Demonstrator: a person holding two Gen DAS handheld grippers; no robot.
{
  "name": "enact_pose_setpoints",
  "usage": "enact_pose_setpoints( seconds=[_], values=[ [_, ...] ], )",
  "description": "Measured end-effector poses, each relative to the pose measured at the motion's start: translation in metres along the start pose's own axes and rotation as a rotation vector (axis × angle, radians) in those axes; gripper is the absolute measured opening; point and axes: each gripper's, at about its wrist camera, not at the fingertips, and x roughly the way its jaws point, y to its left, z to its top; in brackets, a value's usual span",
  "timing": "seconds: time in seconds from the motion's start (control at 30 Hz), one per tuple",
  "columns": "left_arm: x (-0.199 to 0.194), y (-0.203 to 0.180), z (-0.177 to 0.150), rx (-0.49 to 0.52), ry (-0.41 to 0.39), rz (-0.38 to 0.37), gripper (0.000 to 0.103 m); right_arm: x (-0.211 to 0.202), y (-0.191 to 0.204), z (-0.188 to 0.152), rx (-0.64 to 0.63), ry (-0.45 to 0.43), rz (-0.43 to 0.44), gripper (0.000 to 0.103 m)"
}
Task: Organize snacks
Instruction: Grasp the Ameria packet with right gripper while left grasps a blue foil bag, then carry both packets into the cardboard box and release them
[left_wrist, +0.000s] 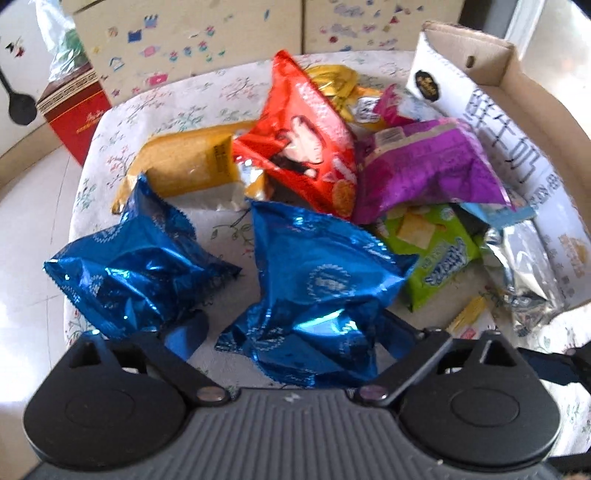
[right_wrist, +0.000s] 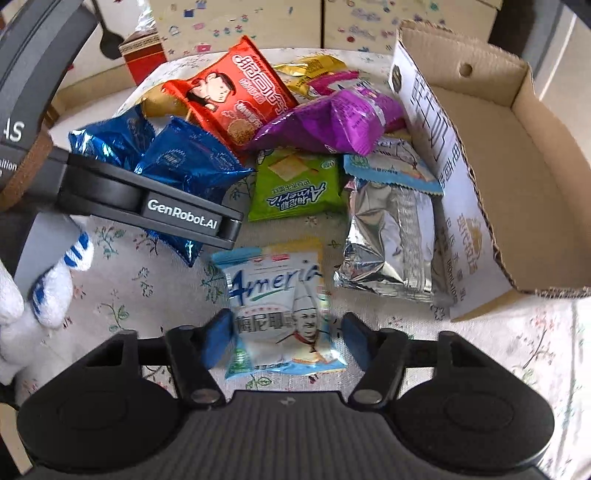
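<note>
My left tongs (left_wrist: 288, 332): jaws apart, straddling a crinkled blue foil snack packet (left_wrist: 317, 295). My right tongs (right_wrist: 282, 339): jaws apart around a pale blue-and-white biscuit packet (right_wrist: 284, 314); contact unclear. Open cardboard box (right_wrist: 517, 110): ahead, right.

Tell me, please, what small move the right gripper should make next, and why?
Probably close the right gripper on the light blue packet: it already lies between the blue fingers, which do not visibly pinch it, and the cardboard box alongside looks empty.
</note>
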Motion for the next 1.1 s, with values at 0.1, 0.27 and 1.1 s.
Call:
enact_pose_setpoints(
  seconds=[0.1,0.27,1.1],
  values=[
    [-0.006,-0.005,-0.002,0.037,-0.020,-0.017,0.081,-0.002,-0.002,-0.002,-0.005,-0.004,0.010,0.058],
    [-0.014,-0.013,-0.009,0.097,-0.040,-0.027,0.076,-0.007,-0.005,-0.003,-0.004,-0.012,0.018,0.057],
    [-0.089,0.000,-0.006,0.157,-0.307,0.052,0.070,-0.078,-0.020,0.005,0.009,-0.248,-0.005,0.057]
  ],
)
